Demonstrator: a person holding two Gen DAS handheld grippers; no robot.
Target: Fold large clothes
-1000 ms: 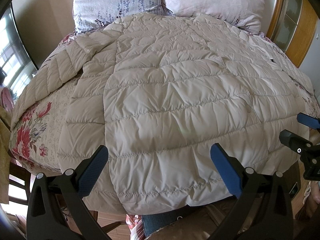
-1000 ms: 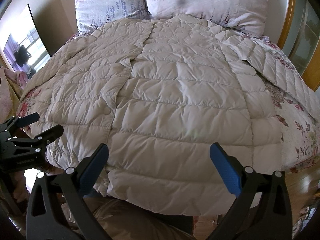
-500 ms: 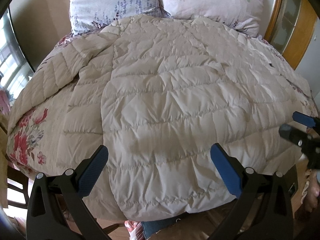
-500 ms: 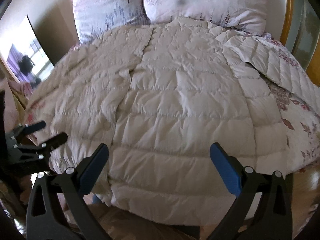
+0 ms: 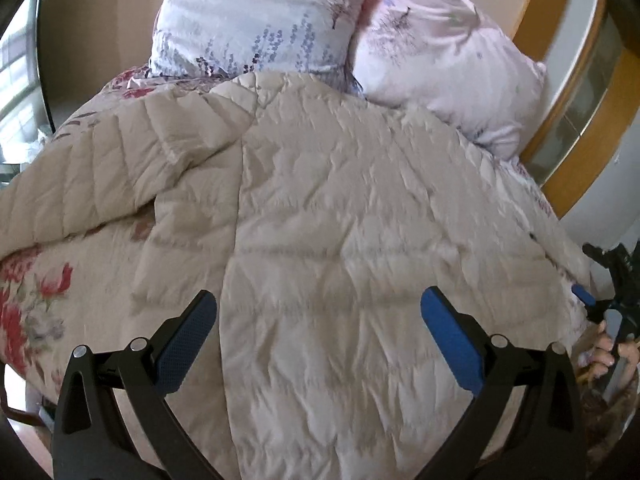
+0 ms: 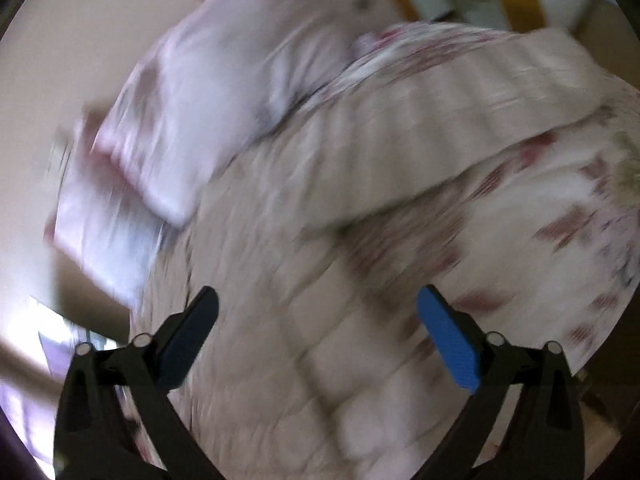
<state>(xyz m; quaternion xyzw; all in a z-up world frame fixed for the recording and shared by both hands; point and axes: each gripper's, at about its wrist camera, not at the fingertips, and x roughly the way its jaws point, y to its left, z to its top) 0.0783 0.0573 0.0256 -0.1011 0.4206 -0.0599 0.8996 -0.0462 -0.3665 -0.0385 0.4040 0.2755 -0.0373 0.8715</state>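
Observation:
A large beige quilted down coat (image 5: 328, 240) lies spread flat over the bed, one sleeve (image 5: 100, 172) stretched out to the left. My left gripper (image 5: 320, 340) is open and empty, hovering over the coat's lower part. My right gripper (image 6: 320, 336) is open and empty, tilted over the coat's right side (image 6: 320, 320), where a sleeve (image 6: 460, 120) lies across the bed; that view is heavily blurred. The right gripper also shows in the left wrist view (image 5: 600, 300) at the bed's right edge, held by a hand.
Two pale floral pillows (image 5: 264, 20) (image 5: 452, 68) lean at the head of the bed. A floral bedspread (image 5: 36, 300) shows beside the coat. A wooden frame (image 5: 580, 128) stands at the right, a window (image 5: 16, 80) at the left.
Both grippers have moved forward over the bed. The right gripper has swung and rolled sharply toward the right side of the coat, blurring its view. Both stay open.

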